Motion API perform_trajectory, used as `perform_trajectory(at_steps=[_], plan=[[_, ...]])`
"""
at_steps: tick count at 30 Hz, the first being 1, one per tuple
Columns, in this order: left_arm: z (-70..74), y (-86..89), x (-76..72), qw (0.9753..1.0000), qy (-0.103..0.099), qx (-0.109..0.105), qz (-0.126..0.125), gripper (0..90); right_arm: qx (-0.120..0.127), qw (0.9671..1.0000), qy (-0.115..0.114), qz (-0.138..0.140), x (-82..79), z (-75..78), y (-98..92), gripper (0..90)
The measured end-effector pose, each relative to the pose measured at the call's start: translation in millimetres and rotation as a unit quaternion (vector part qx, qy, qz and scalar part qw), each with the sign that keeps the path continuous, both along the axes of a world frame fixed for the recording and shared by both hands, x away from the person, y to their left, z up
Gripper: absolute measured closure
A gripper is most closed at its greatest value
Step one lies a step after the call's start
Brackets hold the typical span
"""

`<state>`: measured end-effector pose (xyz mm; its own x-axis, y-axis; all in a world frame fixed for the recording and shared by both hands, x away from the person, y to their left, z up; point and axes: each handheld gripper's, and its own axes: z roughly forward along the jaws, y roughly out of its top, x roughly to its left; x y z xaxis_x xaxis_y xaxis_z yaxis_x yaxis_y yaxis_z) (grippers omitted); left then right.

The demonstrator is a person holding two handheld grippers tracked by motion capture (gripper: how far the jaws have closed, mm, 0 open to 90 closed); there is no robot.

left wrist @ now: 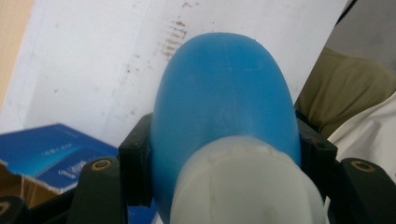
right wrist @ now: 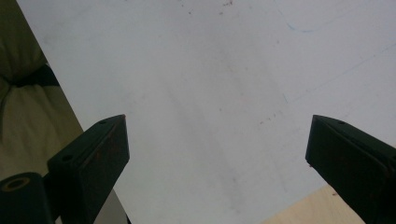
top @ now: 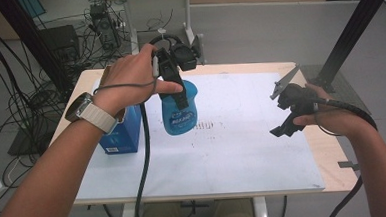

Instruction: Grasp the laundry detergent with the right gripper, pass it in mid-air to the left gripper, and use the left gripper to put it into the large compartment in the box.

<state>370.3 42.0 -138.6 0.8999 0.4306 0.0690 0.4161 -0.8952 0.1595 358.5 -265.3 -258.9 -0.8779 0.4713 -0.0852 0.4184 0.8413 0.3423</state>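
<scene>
gripping the smooth blue plastic bottle (top: 179, 109) near its white cap, the left tool (top: 176, 92) risks slippage; right tool (top: 287, 116) gapes.

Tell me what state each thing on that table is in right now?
Blue bottle: upright, clamped by the left gripper, white cap on.
Blue box: on the table, its top flap torn open.
Right gripper: open, holding nothing, over the white sheet.

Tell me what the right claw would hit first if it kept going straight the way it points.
Most likely the bare white sheet covering the table: the right claw is open and holds nothing, and nothing lies between its jaws and the sheet. Depth is hard to judge.
</scene>
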Motion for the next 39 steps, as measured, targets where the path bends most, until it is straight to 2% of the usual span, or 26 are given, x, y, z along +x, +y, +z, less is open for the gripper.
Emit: perform_trajectory(at_steps=[4,6,7,8,10,12,14,19,22,23,24,26,28,30,32,33,38,39], plan=[[9.4,2.2,0.4,0.9991,-0.005,0.002,0.042,37.7,-0.005,0.9999,0.008,-0.012,0.2,-1.2,-6.4,6.8],[15.1,4.0,0.3,0.9976,-0.011,0.000,0.069,37.7,-0.005,0.9999,0.012,-0.009,-0.5,-1.9,-9.1,6.8],[16.2,4.6,0.2,0.9971,-0.012,-0.003,0.075,37.7,-0.004,0.9998,0.017,-0.008,-1.0,-2.3,-10.8,6.9],[19.4,6.4,-0.1,0.9954,-0.015,-0.007,0.094,37.7,-0.004,0.9998,0.016,-0.007,-1.0,-2.3,-11.6,6.8],[22.2,8.0,-0.6,0.9938,-0.018,-0.008,0.109,37.7,-0.005,0.9998,0.016,-0.011,-0.8,-1.6,-15.1,6.7],[26.5,10.9,-1.5,0.9904,-0.023,-0.013,0.136,37.7,-0.010,0.9998,0.015,-0.013,-0.1,-0.6,-18.1,6.7],[29.8,12.4,-2.5,0.9884,-0.027,-0.013,0.149,37.7,-0.012,0.9997,0.015,-0.016,0.1,0.0,-19.7,6.7],[39.3,14.0,-3.6,0.9808,-0.033,-0.011,0.192,37.7,-0.020,0.9995,0.022,-0.013,1.0,-1.0,-22.0,6.7],[44.1,14.9,-3.7,0.9743,-0.036,-0.014,0.222,37.7,-0.026,0.9993,0.023,-0.009,1.6,-3.0,-22.8,6.8],[45.6,15.4,-3.5,0.9740,-0.035,-0.011,0.223,37.7,-0.026,0.9993,0.025,-0.009,1.6,-3.7,-23.2,6.9],[47.2,15.8,-3.8,0.9715,-0.037,-0.013,0.234,37.7,-0.025,0.9993,0.025,-0.008,1.7,-4.0,-23.6,6.9],[50.5,17.3,-3.7,0.9681,-0.037,-0.013,0.248,37.7,-0.025,0.9993,0.025,-0.007,1.9,-4.9,-24.9,7.0],[54.2,19.9,-3.7,0.9628,-0.036,-0.020,0.267,37.7,-0.027,0.9993,0.026,-0.005,1.9,-5.3,-25.9,7.3],[57.3,21.6,-4.1,0.9609,-0.038,-0.017,0.274,37.7,-0.027,0.9993,0.026,-0.003,2.3,-5.0,-26.4,7.3],[60.5,24.2,-5.4,0.9567,-0.043,-0.018,0.287,37.7,-0.026,0.9994,0.024,0.000,2.7,-4.9,-26.2,7.3],[62.0,25.8,-5.5,0.9564,-0.043,-0.016,0.288,37.7,-0.027,0.9994,0.024,0.000,2.9,-5.3,-26.2,7.3],[68.5,36.8,-6.2,0.9452,-0.045,-0.031,0.322,37.7,-0.027,0.9994,0.023,0.003,3.1,-7.3,-24.7,7.2],[70.8,40.3,-5.9,0.9441,-0.043,-0.029,0.326,37.7,-0.026,0.9994,0.023,0.004,3.0,-7.5,-24.4,7.3]])
